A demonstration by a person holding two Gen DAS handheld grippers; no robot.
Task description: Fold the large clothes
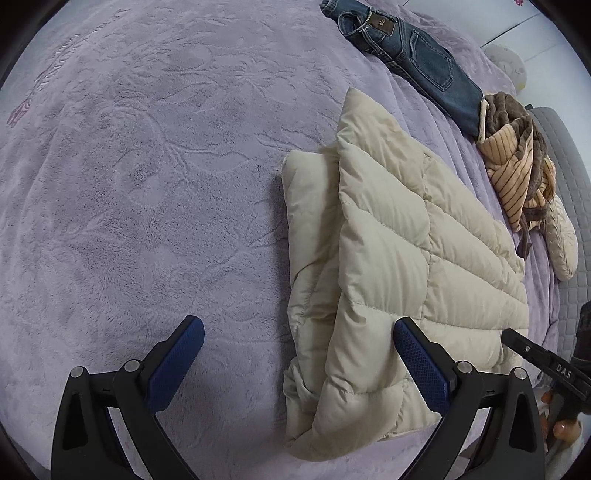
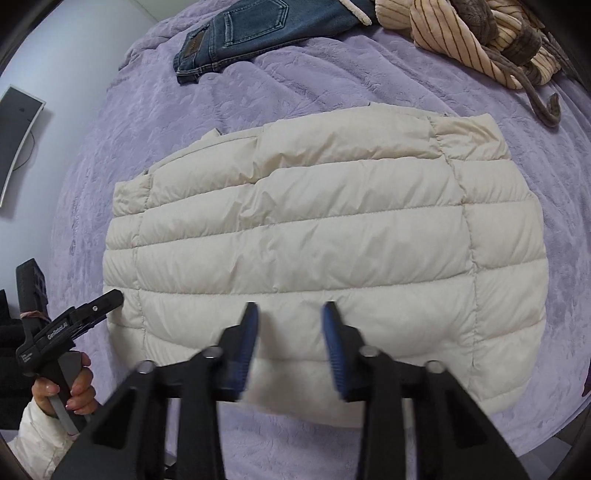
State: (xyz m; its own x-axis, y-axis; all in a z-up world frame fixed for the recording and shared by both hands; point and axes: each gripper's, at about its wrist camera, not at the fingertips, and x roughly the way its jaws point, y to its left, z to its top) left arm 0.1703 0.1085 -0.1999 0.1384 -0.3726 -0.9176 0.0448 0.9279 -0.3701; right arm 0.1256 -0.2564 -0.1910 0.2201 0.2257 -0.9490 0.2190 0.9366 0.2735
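A cream quilted puffer jacket (image 2: 314,236) lies folded into a flat rectangle on the purple bedspread (image 2: 147,122); it also shows in the left wrist view (image 1: 391,266). My left gripper (image 1: 299,339) is wide open and empty, above the blanket at the jacket's near-left edge. It also shows in the right wrist view (image 2: 92,314). My right gripper (image 2: 290,314) is open and empty, hovering over the jacket's near edge. Part of it shows at the right of the left wrist view (image 1: 543,358).
Folded blue jeans (image 1: 406,48) lie at the far side of the bed, also in the right wrist view (image 2: 251,29). A striped tan and brown garment (image 1: 517,162) is bundled beside them (image 2: 476,33). A grey quilted mattress edge (image 1: 569,177) runs along the right.
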